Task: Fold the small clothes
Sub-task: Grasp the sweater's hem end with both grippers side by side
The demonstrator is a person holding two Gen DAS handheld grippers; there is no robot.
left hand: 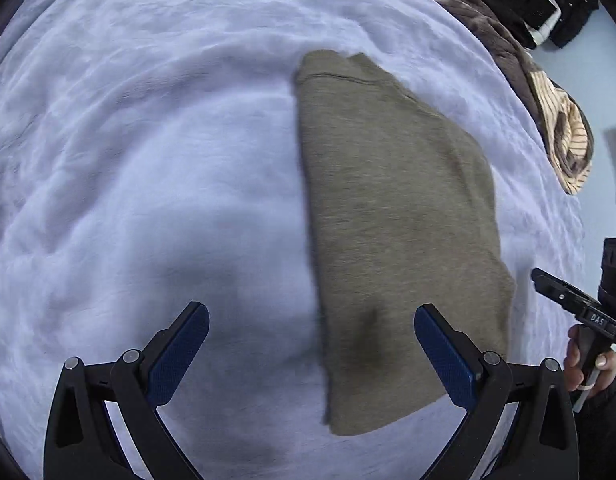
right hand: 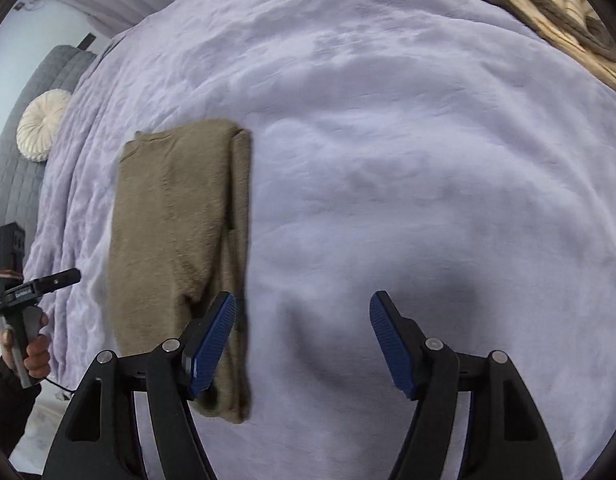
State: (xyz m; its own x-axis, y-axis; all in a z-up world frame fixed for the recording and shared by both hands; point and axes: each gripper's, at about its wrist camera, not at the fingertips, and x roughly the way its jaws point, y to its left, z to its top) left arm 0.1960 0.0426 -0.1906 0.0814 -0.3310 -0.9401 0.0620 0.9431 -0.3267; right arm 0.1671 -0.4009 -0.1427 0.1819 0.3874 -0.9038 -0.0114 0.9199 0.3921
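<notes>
1. I am holding my left gripper with its blue pads spread wide and nothing between them; it is hanging above the near end of the olive garment, its right pad over the cloth and its left pad over bare blanket.
2. I am keeping my right gripper parted too, also empty, with its left pad over the garment's near right edge and its right pad over the lavender blanket.
3. The garment is lying flat on the bed as a long narrow strip, already folded lengthwise; in the right wrist view a folded-in layer is showing along its right edge.
4. I am judging the next fold to be end to end, so I am aiming each gripper at one near corner, planning to pinch every layer together rather than just the top one.
5. I am expecting the soft knit to sag and slide, so lifting both corners evenly matters.
6. I am steering clear of the brown and striped bedding heaped at the far edge.
</notes>
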